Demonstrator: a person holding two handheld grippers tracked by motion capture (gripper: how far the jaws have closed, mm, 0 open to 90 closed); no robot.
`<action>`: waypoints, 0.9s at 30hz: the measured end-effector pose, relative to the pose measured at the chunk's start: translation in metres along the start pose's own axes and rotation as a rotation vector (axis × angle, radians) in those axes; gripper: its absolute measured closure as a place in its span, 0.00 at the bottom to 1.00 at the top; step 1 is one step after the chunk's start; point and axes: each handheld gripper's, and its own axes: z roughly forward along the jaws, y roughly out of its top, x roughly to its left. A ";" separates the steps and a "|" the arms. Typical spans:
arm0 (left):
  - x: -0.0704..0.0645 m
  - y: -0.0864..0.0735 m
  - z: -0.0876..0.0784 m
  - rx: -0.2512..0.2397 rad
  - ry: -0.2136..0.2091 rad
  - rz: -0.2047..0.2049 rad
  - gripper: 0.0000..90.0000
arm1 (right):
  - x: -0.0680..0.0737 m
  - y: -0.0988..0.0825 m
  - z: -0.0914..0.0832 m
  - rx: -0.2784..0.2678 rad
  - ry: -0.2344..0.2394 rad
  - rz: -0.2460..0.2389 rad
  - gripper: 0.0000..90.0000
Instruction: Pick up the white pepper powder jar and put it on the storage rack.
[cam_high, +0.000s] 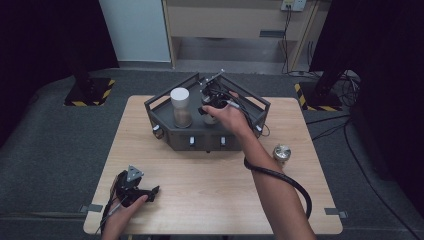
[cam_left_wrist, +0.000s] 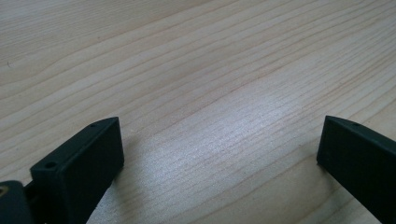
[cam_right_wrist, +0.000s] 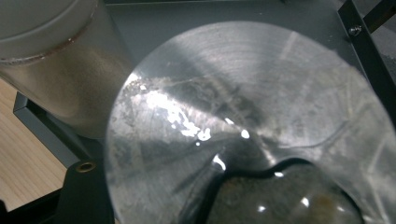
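- The right gripper is closed on a clear jar inside the dark tray, at the far side of the counter. The jar stands upright, its long axis vertical, directly under that gripper.
- A white-lidded jar stands just beside it in the tray, holding brownish grains.
- The held jar's bottom shows dark grainy contents.
- The left gripper rests open on the counter, well apart from the tray.
- A metal lid lies outside the tray.
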 end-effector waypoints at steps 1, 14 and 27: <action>0.000 0.000 0.000 0.000 0.000 0.000 0.00 | 0.000 0.000 0.001 0.000 0.000 0.002 0.34; 0.000 0.000 0.000 0.000 0.000 0.000 0.00 | -0.001 -0.006 0.012 0.005 0.005 0.026 0.34; 0.000 0.000 0.000 0.000 0.000 0.000 0.00 | -0.006 -0.012 0.014 -0.011 0.015 0.043 0.34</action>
